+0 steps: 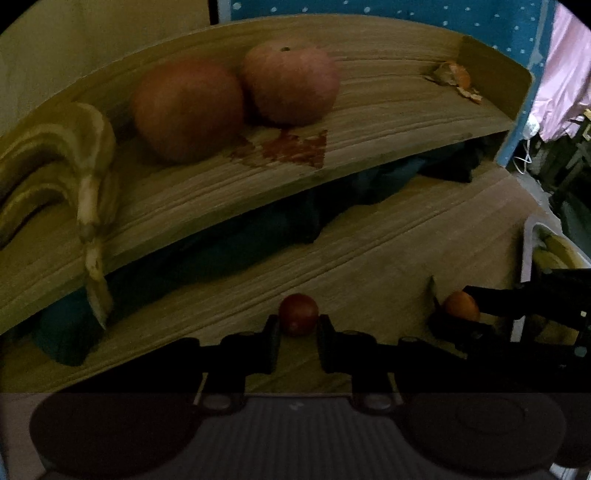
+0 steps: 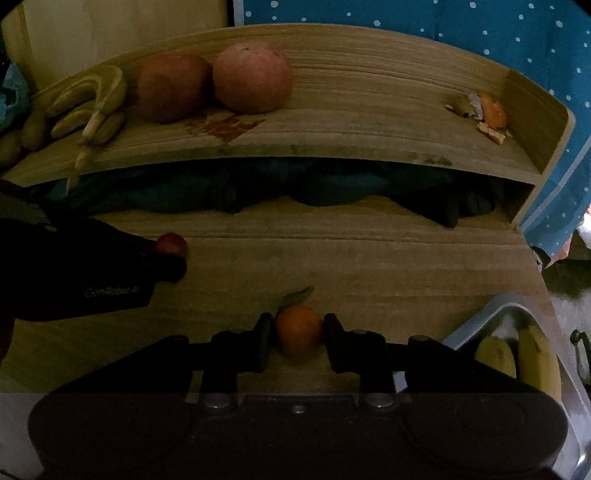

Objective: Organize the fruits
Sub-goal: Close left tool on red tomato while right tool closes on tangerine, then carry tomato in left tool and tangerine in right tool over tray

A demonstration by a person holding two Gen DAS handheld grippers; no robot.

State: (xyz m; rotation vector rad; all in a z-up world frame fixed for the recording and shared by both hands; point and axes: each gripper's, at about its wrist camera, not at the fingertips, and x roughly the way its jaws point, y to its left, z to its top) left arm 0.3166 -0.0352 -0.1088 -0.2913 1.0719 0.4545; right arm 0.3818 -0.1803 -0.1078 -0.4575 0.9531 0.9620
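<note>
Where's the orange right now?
The orange sits between the right gripper's fingers, low centre in the right wrist view, left of the banana tray.

Two pinkish-red apples [image 2: 214, 83] and yellow, brown-flecked banana peels [image 2: 92, 107] sit on a tan wood-grain shelf [image 2: 369, 92] with a reddish-brown stain [image 2: 225, 127]. The cloth [image 2: 480, 33] behind is teal with white dots. The tangerine [image 2: 299, 330] is orange with a green leaf; the small round fruit [image 1: 298, 314] is dark red.

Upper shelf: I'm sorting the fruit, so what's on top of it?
On the upper shelf: two apples touching, peeled bananas at left, orange peel at right. Its far left end runs out of view.
</note>
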